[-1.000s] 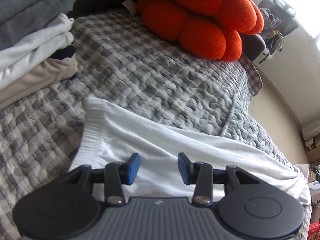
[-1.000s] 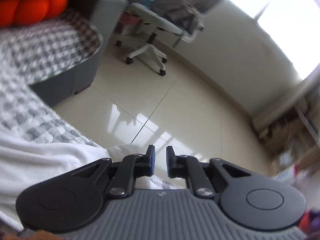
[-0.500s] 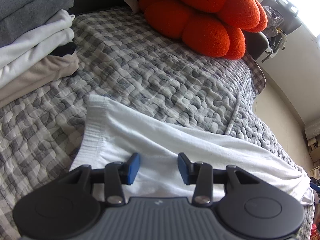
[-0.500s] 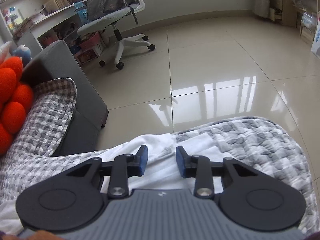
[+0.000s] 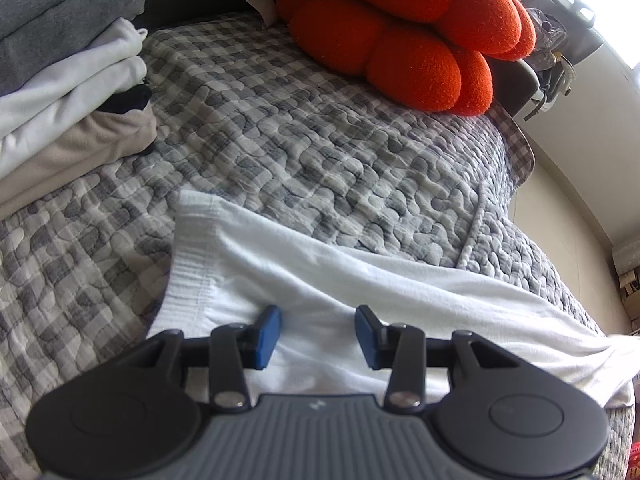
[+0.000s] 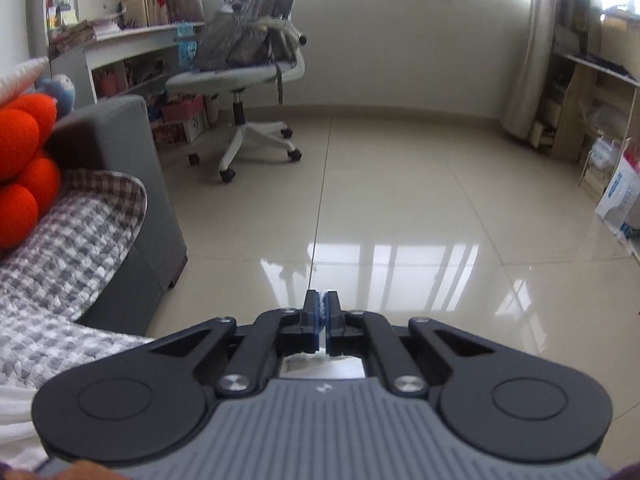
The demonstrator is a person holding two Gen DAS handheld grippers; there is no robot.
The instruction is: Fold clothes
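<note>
Big picture first: the grey-and-white checked quilted cover (image 5: 320, 140) is my work surface. The long white knit garment with a ribbed hem (image 5: 360, 280) lies across it, from hem at 9 o'clock to far end at 3 o'clock in the left wrist view. It's spread flat-ish w/ a few long creases and no fold in it yet, so I judge this piece is at the very start. The stack of folded grey, white and beige clothes (image 5: 60, 80) at 10 o'clock looks done, so prob. most of the job is behind me; this item still needs folding and stacking.

My left gripper (image 5: 316, 334) is released, blue pads wide apart, sitting over the cloth near the hem and pinching nothing. My right gripper (image 6: 322, 316) is clenched, pads together, pointing out over the glossy beige tiled floor (image 6: 400, 200). A pale sliver shows btwn the pads, maybe cloth, but I can't tell for sure.

Around: the lumpy orange plush cushion (image 5: 400, 40) at 1 o'clock, well apart from the garment. The grey sofa arm (image 6: 120, 160) is at 9 o'clock in the right wrist view, and the white-based office chair (image 6: 248, 60) is at 11 o'clock, both far off. Nothing blocks the fold. Only worry: the garment's far end hangs near the cover's edge and could slip off.
</note>
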